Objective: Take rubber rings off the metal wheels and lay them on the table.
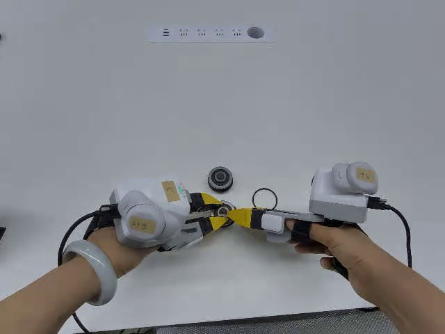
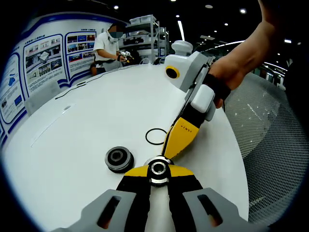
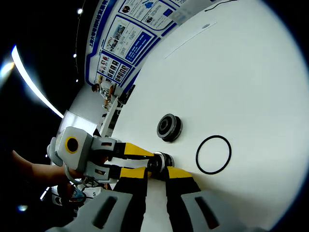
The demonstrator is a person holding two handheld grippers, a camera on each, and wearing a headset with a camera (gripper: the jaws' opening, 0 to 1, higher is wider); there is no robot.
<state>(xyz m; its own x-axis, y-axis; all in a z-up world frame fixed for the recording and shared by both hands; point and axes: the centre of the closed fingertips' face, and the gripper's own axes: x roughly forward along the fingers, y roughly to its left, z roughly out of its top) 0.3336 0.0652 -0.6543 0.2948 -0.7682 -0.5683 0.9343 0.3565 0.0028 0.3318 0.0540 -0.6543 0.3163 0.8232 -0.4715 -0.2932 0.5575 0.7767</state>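
Note:
My left gripper [image 1: 221,209] [image 2: 158,170] is shut on a small metal wheel [image 2: 159,168] [image 1: 223,209] [image 3: 157,162], held just above the table. From the right comes my right gripper [image 1: 236,215] [image 3: 157,169] [image 2: 166,153]; its yellow jaws are drawn together to a point against that wheel's rim. Whether they pinch rubber there I cannot tell. A second wheel with a black rubber ring around it [image 1: 220,179] [image 2: 119,159] [image 3: 169,127] rests on the table behind. One loose black rubber ring [image 1: 265,198] [image 2: 156,136] [image 3: 214,154] lies flat beside it.
A white power strip [image 1: 208,33] lies at the far side of the white table [image 1: 104,118]. Cables trail from both grippers toward the near table edge [image 1: 250,321]. A person stands at the table's far end [image 2: 108,46].

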